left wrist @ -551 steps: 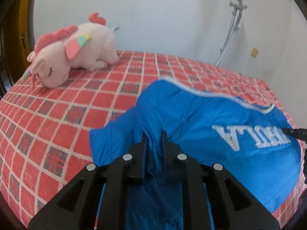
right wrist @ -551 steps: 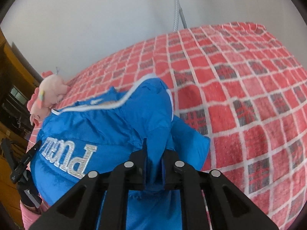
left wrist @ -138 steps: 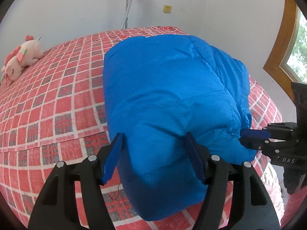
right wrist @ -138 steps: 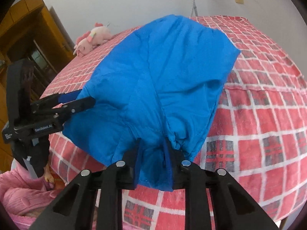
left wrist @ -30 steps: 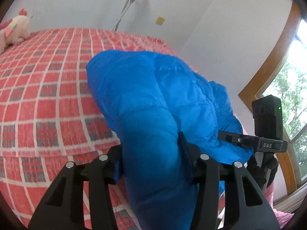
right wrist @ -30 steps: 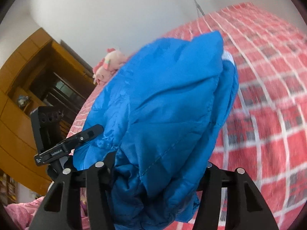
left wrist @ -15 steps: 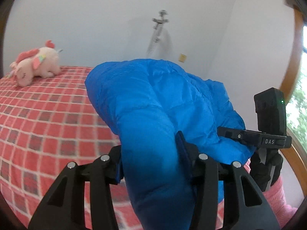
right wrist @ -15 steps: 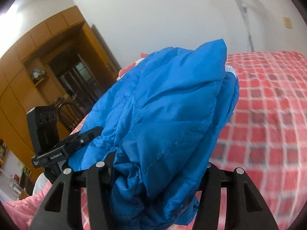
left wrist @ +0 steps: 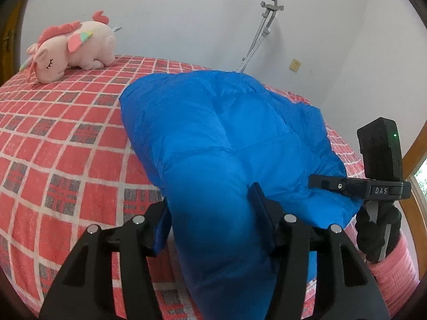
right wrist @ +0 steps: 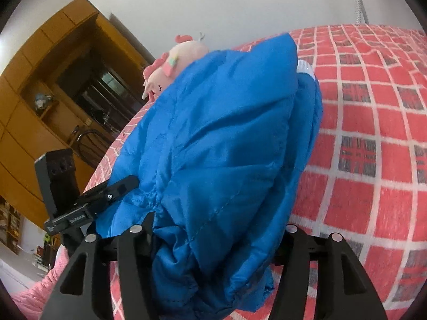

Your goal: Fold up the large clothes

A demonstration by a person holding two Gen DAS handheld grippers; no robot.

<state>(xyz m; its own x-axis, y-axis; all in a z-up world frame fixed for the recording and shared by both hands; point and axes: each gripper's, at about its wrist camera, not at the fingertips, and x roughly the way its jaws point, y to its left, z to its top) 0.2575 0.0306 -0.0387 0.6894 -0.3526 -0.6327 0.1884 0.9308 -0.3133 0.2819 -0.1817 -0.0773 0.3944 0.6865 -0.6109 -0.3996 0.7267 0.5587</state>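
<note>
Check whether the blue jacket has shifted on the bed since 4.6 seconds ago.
Yes. The jacket has been gathered up and carried toward the plush; it now overlaps the plush in the right wrist view.

Blue puffy jacket (left wrist: 221,138), folded into thick bundle, bulging, near end lifted above red checked bed (left wrist: 66,138).

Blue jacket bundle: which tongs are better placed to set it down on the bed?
Neither alone, probably. The left tongs and right tongs each clamp one end of the folded blue jacket above the bed; lowering together looks safest.
</note>
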